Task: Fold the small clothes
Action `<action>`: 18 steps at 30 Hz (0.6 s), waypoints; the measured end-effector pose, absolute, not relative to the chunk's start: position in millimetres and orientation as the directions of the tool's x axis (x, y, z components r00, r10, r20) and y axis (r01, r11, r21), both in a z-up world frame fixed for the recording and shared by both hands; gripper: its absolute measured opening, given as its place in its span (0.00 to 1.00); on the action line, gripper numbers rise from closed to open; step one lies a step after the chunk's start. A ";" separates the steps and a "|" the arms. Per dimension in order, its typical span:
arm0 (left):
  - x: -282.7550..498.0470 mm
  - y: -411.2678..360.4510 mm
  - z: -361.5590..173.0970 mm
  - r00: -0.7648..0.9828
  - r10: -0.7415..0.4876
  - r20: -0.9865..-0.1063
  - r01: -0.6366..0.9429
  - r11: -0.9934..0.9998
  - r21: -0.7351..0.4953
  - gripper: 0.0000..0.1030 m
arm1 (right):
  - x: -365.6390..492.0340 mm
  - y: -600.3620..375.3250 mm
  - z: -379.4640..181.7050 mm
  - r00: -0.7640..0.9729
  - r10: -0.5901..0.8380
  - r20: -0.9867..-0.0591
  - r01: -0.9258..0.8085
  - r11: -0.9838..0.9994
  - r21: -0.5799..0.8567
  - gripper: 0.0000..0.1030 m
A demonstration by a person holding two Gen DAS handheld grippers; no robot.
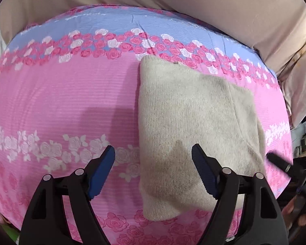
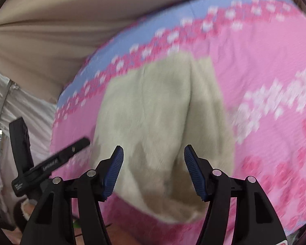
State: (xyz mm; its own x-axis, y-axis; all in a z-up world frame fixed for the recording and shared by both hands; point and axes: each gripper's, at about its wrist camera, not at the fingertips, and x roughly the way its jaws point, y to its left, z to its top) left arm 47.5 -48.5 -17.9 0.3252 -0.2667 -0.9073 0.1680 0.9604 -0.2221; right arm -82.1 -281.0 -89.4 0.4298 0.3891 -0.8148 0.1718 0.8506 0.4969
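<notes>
Folded sweater point(image 1: 193, 126) parked flat on the pink bedspread point(image 1: 61, 106)
We hold both left gripper point(image 1: 153, 173) and right gripper point(image 2: 154, 171) above it, jaws spread and empty, so the fold sits undisturbed.

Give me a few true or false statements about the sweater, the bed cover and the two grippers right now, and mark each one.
1. The beige knitted garment lies folded on the pink floral cover. True.
2. The left gripper is clamped on the garment. False: its jaws are open, gripping nothing.
3. The right gripper is open above the garment. True.
4. The cover's far band is green. False: it is light blue.
</notes>
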 end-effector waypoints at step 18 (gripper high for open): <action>40.1 -41.2 -31.6 0.287 -0.231 -0.930 0.136 0.970 -0.199 0.76 | -71.4 -311.2 -107.9 0.398 0.302 -0.866 0.157 0.908 0.389 0.24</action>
